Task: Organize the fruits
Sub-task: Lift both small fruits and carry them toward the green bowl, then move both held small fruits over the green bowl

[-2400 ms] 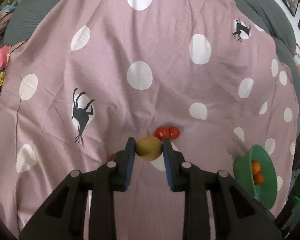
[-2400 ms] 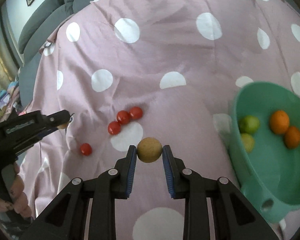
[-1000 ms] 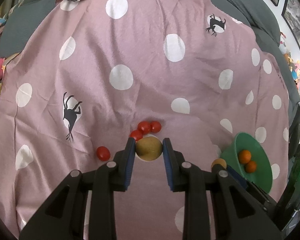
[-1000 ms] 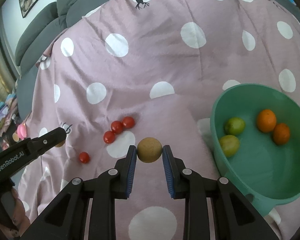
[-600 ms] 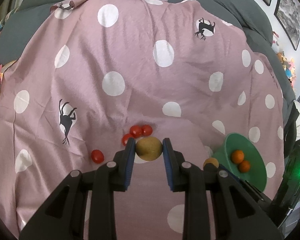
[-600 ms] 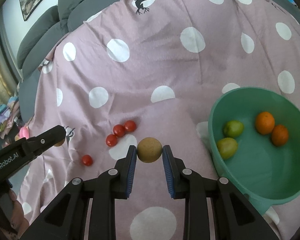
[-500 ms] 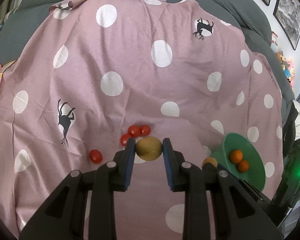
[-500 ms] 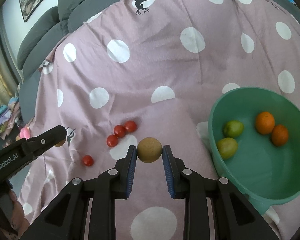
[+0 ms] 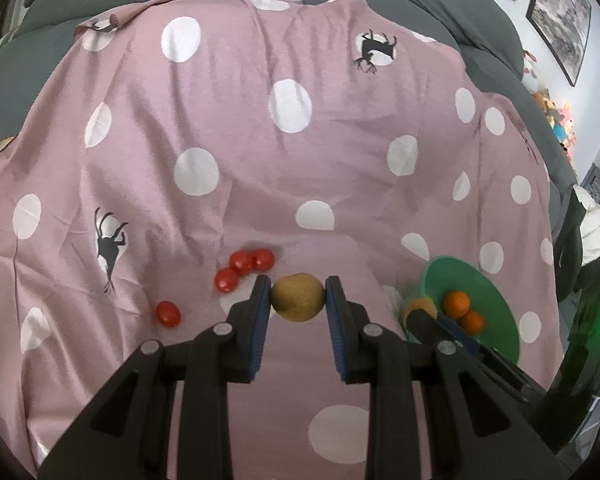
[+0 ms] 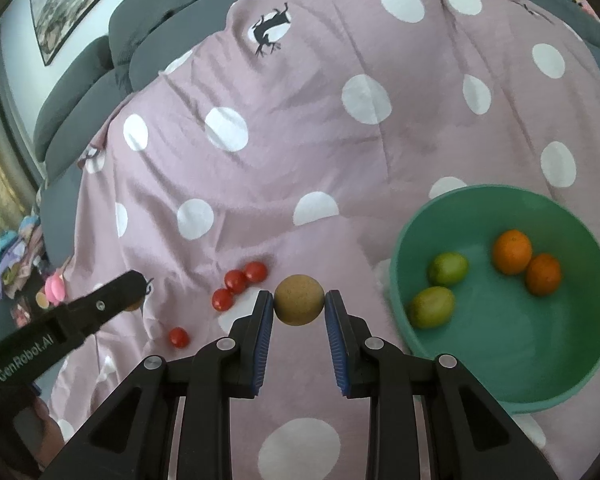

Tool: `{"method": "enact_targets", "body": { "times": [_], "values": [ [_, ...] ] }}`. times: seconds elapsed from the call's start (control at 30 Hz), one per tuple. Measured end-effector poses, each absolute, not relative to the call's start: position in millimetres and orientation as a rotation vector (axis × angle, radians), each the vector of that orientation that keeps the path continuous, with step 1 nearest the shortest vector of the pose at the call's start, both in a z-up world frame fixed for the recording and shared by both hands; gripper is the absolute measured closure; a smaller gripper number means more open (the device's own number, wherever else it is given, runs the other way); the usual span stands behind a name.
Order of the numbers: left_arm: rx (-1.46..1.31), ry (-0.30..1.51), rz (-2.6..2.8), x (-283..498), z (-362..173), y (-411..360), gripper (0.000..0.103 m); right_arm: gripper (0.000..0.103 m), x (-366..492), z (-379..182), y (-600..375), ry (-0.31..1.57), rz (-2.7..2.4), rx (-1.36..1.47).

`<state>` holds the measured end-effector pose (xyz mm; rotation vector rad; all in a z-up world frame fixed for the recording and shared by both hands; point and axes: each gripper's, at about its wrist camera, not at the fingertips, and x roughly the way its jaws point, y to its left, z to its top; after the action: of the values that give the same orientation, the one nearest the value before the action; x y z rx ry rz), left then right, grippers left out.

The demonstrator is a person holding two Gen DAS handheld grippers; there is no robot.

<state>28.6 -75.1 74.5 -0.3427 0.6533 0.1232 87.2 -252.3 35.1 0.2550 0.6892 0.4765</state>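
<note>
Now L gripper point(image 9: 298, 298) fingers clamp one brown fruit point(image 9: 298, 297); R gripper point(image 10: 299, 306) fingers clamp a 2nd brown fruit point(image 10: 299, 299), both frame-centre. 4 cherry tomatoes point(image 10: 240, 280) lie left on the blanket point(image 10: 300, 140). Green bowl point(image 10: 500, 392), right, holds 2 oranges point(image 10: 512, 251) and 2 green fruits point(image 10: 447, 267). Vs earlier: both grips unchanged; bowl sits lower-right in R view.

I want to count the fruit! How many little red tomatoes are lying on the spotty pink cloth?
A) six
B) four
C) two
B: three tomatoes lie bunched together and one more lies apart from them on the cloth, to the left of the green bowl.
</note>
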Motion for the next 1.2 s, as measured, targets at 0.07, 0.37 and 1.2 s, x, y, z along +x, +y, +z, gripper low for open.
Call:
{"method": "enact_targets", "body": {
  "times": [0.07,0.37,1.2],
  "values": [
    [-0.331,0.656,0.117,30.3,74.4,-80.2,0.076,0.074,87.4,36.8,-256.4,0.683,0.471,0.266],
    [-0.293,0.667,0.073,38.9,74.8,-102.3,0.076,0.074,85.5,44.6,-280.9,0.649,0.419,0.312],
    [-0.206,0.72,-0.078,72.7,65.7,-174.5,0.076,0.074,83.9,46.7,-354.4,0.602,0.243,0.434]
  ]
}}
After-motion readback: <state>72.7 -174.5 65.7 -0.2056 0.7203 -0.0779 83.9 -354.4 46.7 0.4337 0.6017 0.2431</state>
